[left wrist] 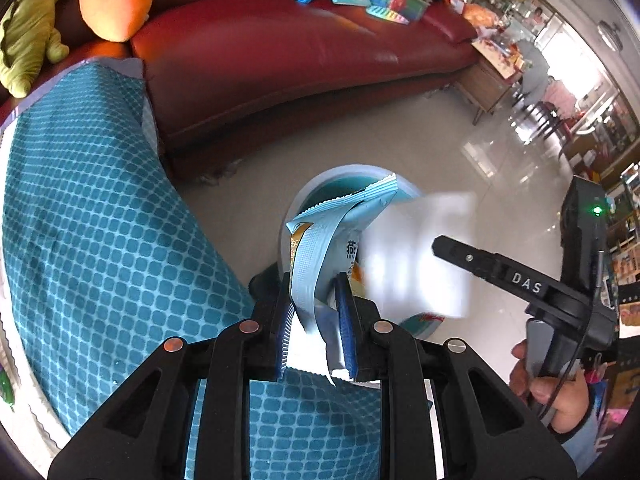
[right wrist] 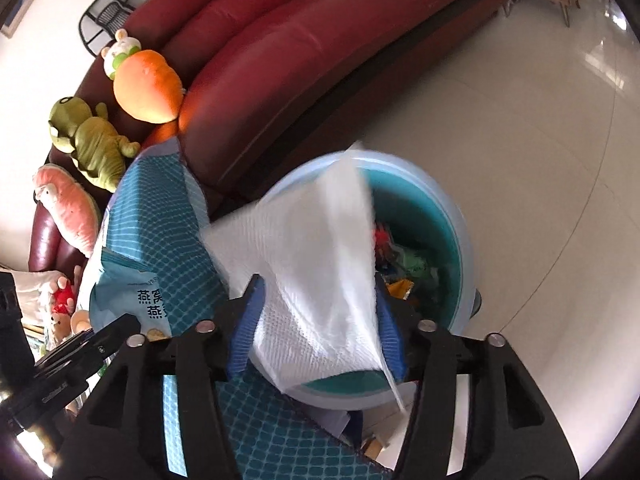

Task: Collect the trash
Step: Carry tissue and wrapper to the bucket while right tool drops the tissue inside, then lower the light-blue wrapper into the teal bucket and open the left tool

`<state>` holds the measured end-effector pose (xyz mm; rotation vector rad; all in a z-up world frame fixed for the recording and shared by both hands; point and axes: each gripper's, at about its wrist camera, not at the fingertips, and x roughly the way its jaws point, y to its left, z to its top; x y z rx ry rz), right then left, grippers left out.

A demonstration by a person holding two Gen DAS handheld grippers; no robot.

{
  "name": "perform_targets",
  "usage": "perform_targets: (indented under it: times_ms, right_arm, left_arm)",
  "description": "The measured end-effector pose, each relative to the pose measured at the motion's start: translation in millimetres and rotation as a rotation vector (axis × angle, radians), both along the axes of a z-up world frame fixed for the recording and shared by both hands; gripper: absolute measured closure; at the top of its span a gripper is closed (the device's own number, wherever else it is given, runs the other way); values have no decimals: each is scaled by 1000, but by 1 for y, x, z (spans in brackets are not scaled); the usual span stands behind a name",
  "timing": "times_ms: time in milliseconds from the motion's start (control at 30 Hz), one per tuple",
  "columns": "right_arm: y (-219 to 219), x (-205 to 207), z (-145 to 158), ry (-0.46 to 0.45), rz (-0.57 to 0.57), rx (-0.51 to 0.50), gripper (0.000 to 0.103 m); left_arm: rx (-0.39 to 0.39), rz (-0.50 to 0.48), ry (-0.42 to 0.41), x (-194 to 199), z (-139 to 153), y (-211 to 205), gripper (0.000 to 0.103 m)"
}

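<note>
Beside red sofa [right wrist: 320, 64], glossy tile floor [right wrist: 540, 152], bin [right wrist: 460, 216], left jaws clenched on wrapper [left wrist: 320, 248], right jaws released around tissue [right wrist: 316, 280].

Pale glossy tile floor [right wrist: 500, 152]. Standing on it: round light-blue bin [right wrist: 460, 240], teal inside, wrappers in its bottom. Dark red sofa [right wrist: 320, 60] just behind bin. Table edge under teal checked cloth [left wrist: 100, 220] beside bin, toward camera.
</note>
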<state>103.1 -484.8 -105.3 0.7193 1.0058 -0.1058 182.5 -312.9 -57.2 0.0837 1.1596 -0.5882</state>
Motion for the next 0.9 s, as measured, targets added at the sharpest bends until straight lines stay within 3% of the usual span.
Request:
perform_targets:
  times_ms: [200,800,900]
  right_arm:
    - [-6,-4,-3,12,-41,-11,31]
    - [-21,-40,28,-2,-132,-85,26]
    - [-23,-43,33,-7,-150,-92,26]
  left_arm:
    - [0,-4,14,5,-6,-9,81]
    - [-19,-60,44,0,-24,-58,80]
    - [-16,-71,43,1,-27,-66,73]
